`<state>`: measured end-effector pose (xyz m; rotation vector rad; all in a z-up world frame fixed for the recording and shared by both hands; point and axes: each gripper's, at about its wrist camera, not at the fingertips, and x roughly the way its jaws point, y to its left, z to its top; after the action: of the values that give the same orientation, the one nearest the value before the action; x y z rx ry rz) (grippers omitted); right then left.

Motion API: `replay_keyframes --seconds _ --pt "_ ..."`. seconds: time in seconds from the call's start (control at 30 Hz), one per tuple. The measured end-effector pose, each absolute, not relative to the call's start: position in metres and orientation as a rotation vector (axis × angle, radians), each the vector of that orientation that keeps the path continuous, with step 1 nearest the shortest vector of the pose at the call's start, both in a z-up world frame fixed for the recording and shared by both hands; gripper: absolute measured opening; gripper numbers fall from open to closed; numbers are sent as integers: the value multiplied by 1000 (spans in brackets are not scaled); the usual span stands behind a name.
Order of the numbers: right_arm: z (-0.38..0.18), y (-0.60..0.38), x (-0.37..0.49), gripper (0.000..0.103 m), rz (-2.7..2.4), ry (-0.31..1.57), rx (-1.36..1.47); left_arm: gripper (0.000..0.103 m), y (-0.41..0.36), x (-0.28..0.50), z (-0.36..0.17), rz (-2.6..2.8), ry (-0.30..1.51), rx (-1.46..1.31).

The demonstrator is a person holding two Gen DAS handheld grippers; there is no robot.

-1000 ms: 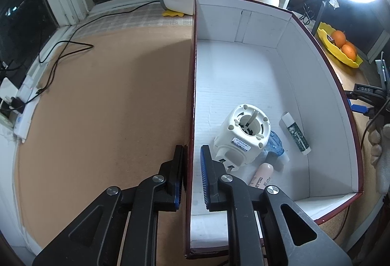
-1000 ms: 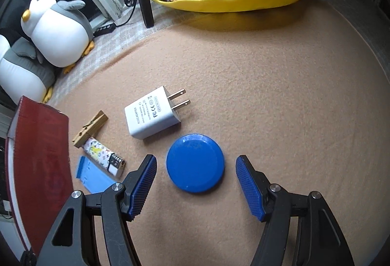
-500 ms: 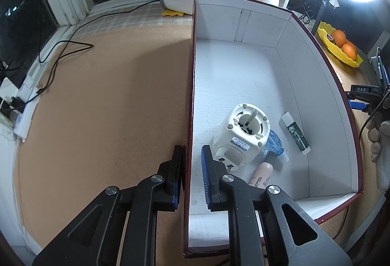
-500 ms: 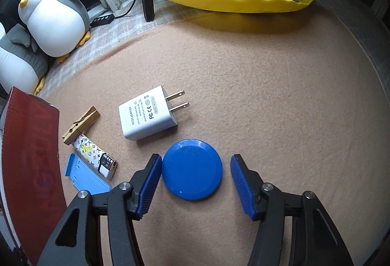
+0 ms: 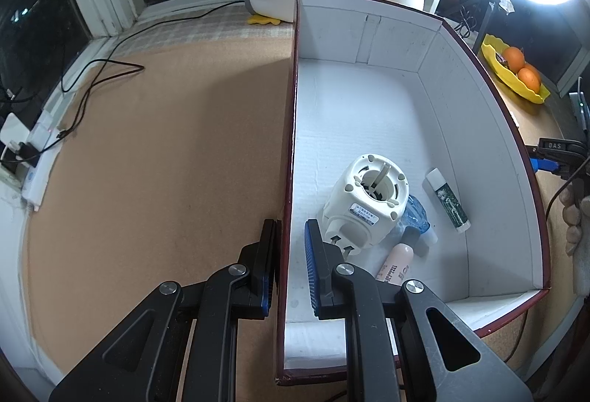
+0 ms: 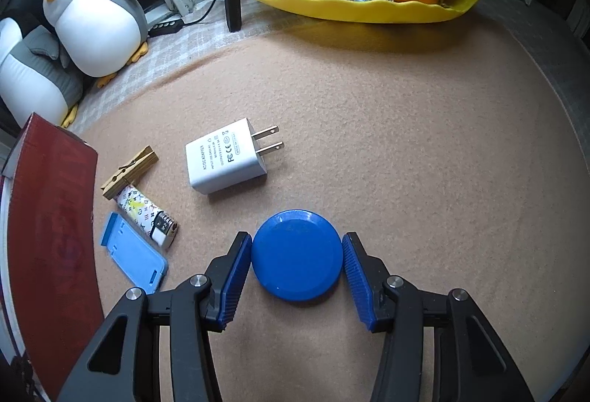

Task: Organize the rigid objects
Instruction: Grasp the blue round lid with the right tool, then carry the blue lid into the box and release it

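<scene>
Glossy plastic blue disc [image 6: 297, 256]; matt felt tabletop [image 6: 405, 162].

On the tabletop [image 6: 405, 151], the disc [image 6: 297, 254] lies between my right fingers [image 6: 234, 273]. Beyond it lies the charger [image 6: 225, 162]; to its left lie the clothespin [image 6: 129, 171], lighter [image 6: 145, 214] and case [image 6: 134, 256], beside the box [image 6: 51, 228].

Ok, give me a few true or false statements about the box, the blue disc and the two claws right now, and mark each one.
1. The left claw straddles the box wall. True.
2. The blue disc lies inside the box. False: it lies on the tan mat, between the closing right claw pads.
3. The white charger lies beyond the disc. True.
4. The lighter sits in the yellow tray. False: it lies on the mat beside the clothespin.
</scene>
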<state>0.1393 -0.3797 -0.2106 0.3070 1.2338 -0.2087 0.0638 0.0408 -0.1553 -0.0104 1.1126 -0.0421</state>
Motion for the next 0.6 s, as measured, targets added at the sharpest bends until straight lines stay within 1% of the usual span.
replay_keyframes --seconds 0.3,0.6 --pt "-170 -358 120 46 -121 1169 260 14 40 62 -157 -33 1112 -16" --pt "-118 -301 107 46 36 1077 116 14 41 59 -157 -10 1107 -39"
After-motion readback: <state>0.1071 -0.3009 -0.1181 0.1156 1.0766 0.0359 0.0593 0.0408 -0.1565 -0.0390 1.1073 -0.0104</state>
